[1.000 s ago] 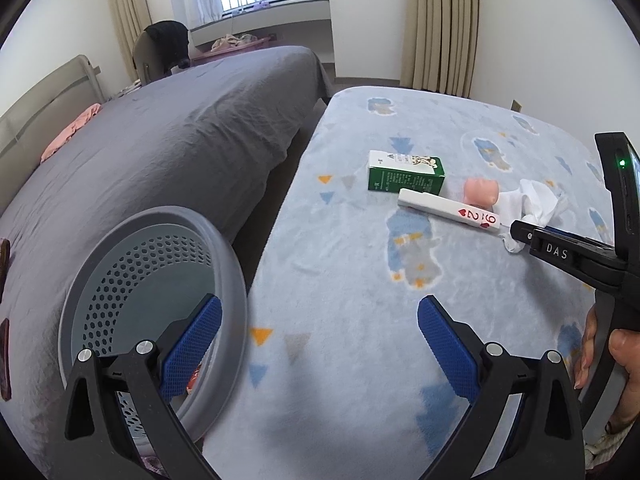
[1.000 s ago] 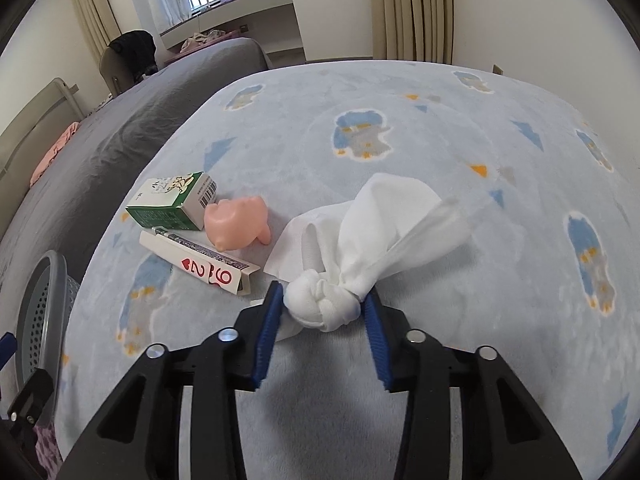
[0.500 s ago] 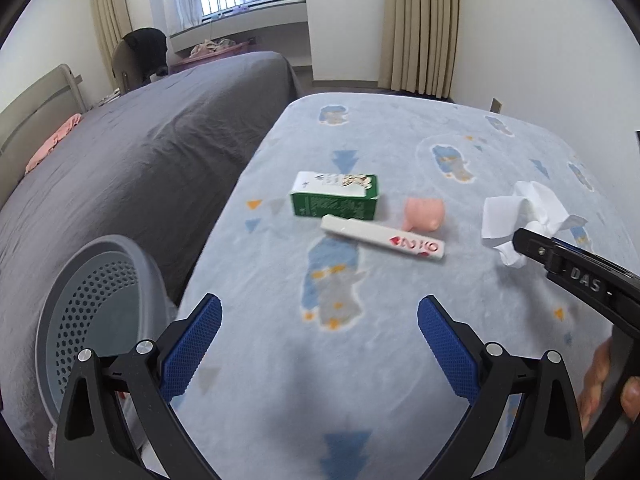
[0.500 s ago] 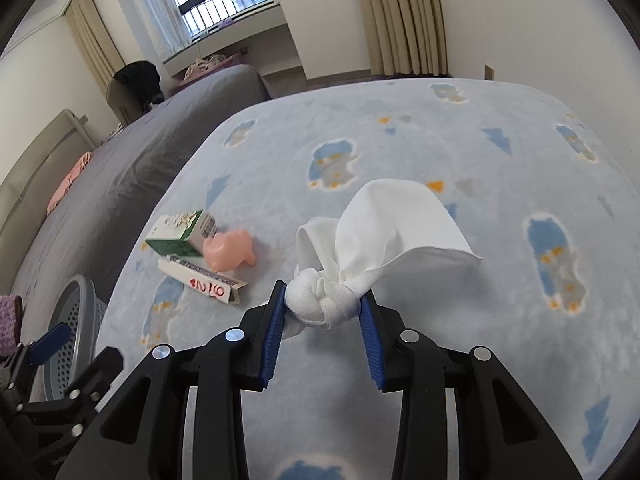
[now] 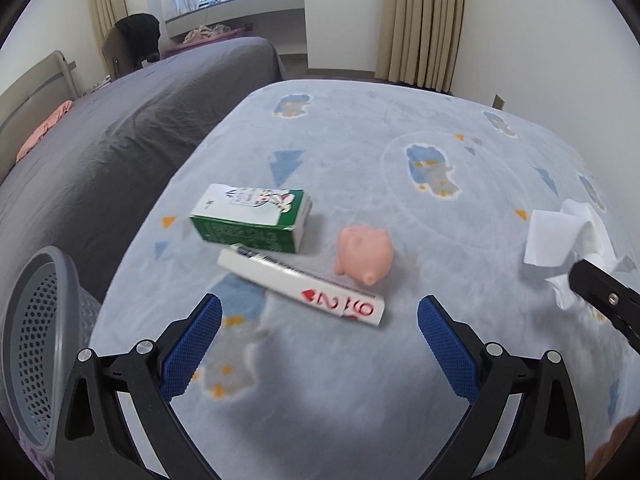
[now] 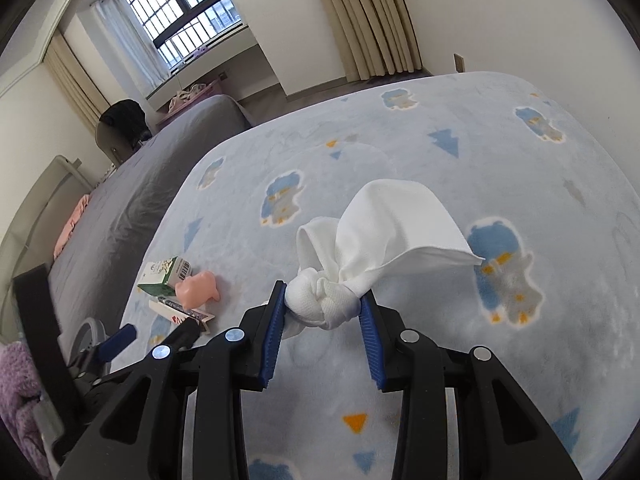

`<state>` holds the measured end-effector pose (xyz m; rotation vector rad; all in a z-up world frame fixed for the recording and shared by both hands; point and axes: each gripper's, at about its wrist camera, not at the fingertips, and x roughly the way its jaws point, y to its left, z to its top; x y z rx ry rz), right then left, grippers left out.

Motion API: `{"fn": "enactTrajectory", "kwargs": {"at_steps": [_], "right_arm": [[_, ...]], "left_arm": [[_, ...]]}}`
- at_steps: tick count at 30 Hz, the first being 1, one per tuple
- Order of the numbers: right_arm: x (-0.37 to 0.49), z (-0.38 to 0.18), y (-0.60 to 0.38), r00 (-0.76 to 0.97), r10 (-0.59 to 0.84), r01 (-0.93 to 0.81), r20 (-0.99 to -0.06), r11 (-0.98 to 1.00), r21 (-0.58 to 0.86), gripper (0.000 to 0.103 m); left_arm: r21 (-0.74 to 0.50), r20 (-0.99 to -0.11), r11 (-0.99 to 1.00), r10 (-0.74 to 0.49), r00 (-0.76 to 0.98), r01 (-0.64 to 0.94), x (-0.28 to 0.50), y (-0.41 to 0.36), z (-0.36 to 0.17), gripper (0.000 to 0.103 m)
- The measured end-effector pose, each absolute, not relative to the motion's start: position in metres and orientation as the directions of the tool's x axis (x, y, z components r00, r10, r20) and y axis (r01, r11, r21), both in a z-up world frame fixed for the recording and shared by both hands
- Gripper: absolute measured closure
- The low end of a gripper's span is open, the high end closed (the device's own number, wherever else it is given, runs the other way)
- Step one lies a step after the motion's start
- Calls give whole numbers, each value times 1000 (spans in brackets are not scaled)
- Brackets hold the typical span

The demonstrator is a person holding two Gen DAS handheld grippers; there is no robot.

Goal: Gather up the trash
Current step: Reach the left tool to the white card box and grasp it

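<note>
A light-blue cartoon-print blanket [image 5: 360, 152] covers the bed. Near its left edge lie a green carton [image 5: 250, 218], a white card box [image 5: 302, 286] touching it, and a pink pig toy [image 5: 364, 256].

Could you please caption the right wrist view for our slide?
Right tongs clamp a knotted white tissue above the blue blanket.

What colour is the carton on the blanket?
Green sides with a white printed top; the carton shows best in the left wrist view.

White tissue [image 6: 384, 236]; green-white carton [image 5: 252, 218]; pink toy [image 5: 364, 254]; grey basket [image 5: 30, 344].
</note>
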<state>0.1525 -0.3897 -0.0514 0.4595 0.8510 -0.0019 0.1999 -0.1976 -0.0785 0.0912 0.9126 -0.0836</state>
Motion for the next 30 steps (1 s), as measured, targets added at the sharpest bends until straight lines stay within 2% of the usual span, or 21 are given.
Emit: {"fn": "enactTrajectory", "kwargs": {"at_steps": [5,12,22,30], "right_arm": [[151,-47,-394,675,194,170,-712,898,406,68],[150,-48,-397,675,201,174,-710,892,417,68],[149,-48,-388,669,198,159,-716,903,398,68],[150,-51,-385,663,200,154,-721,907,393,68]], "left_arm": [[119,-805,991,62,590,58,215,-206,-99,6],[135,-799,991,114,590,-9,204,-182,-96,6],[133,-814,989,144,563,-61,167,-121,-91,6],[114,-808,992,119,577,-45,162,-116,-83,6]]}}
